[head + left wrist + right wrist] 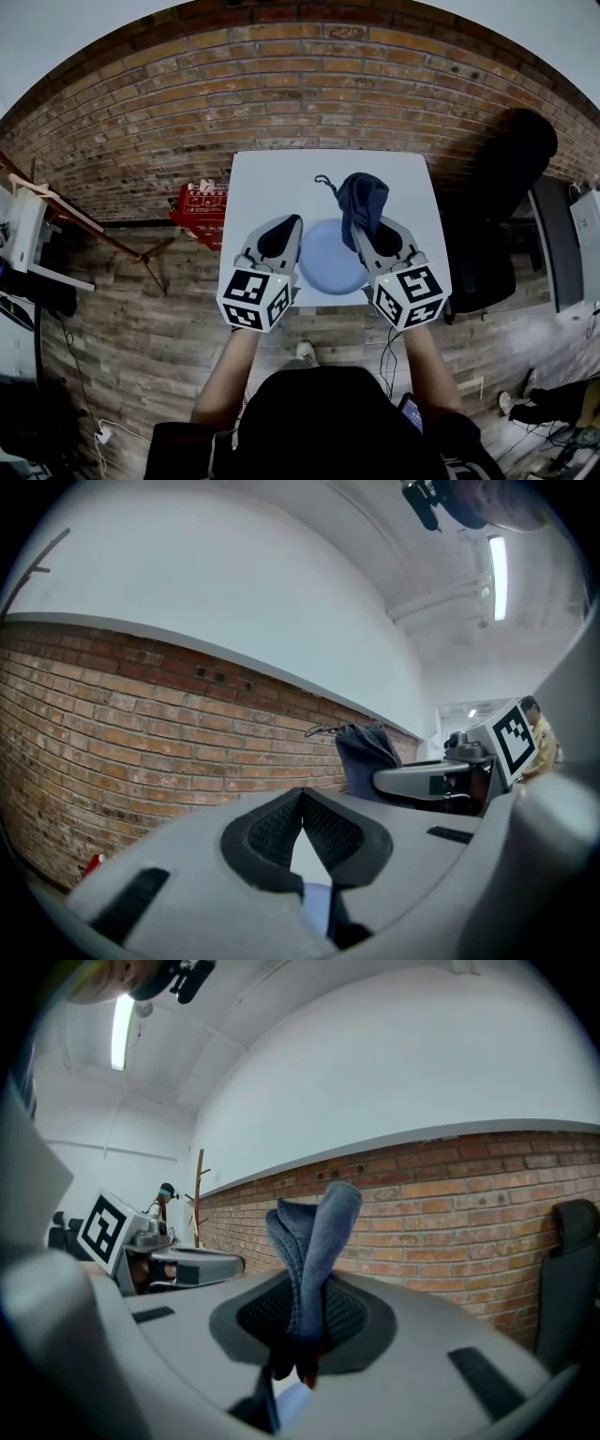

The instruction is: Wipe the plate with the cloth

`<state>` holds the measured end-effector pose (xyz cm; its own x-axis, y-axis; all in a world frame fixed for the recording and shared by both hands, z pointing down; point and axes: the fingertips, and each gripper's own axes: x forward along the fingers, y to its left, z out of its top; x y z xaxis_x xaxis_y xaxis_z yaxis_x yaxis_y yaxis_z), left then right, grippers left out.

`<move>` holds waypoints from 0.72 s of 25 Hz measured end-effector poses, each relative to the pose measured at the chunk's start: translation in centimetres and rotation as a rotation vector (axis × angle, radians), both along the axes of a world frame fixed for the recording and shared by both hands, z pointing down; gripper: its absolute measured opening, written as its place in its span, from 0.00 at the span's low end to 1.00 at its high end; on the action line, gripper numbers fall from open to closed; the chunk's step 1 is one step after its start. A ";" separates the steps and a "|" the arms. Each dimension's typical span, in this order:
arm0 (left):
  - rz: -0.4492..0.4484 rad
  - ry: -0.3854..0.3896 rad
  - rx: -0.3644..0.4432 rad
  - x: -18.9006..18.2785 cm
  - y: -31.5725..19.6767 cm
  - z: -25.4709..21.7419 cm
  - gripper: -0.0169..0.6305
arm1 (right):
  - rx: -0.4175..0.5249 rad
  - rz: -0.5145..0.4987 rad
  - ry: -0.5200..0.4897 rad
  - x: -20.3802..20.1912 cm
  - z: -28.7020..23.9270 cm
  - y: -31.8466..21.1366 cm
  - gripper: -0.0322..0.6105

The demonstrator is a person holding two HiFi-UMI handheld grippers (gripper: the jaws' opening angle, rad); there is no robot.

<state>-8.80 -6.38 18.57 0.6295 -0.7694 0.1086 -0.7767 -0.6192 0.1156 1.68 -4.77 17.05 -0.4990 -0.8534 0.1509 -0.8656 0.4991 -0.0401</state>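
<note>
A pale blue plate (328, 258) lies on the white table (272, 187) near its front edge, between my two grippers. My right gripper (360, 231) is shut on a dark blue cloth (362, 201), which stands up from its jaws (314, 1241) just beyond the plate's far right rim. My left gripper (292, 225) sits at the plate's left rim with its jaws shut tip to tip (300, 797) and nothing between the tips. A sliver of the plate (317, 907) shows below them. Across from it in the left gripper view are the cloth (364, 757) and the right gripper (412, 780).
A red crate (199, 211) stands on the wooden floor left of the table. A black chair (502, 197) is close at the table's right side. A brick wall (281, 84) runs behind the table, and a wooden stand (56, 202) leans at the far left.
</note>
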 end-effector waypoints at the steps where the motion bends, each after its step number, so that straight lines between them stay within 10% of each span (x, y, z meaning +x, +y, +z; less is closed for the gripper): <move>1: 0.006 0.000 -0.005 -0.2 -0.2 0.2 0.05 | -0.004 0.003 0.002 -0.2 0.2 -0.2 0.15; 18: 0.029 -0.018 -0.065 0.4 -1.8 3.4 0.05 | -0.057 0.015 0.024 0.8 2.8 -2.1 0.15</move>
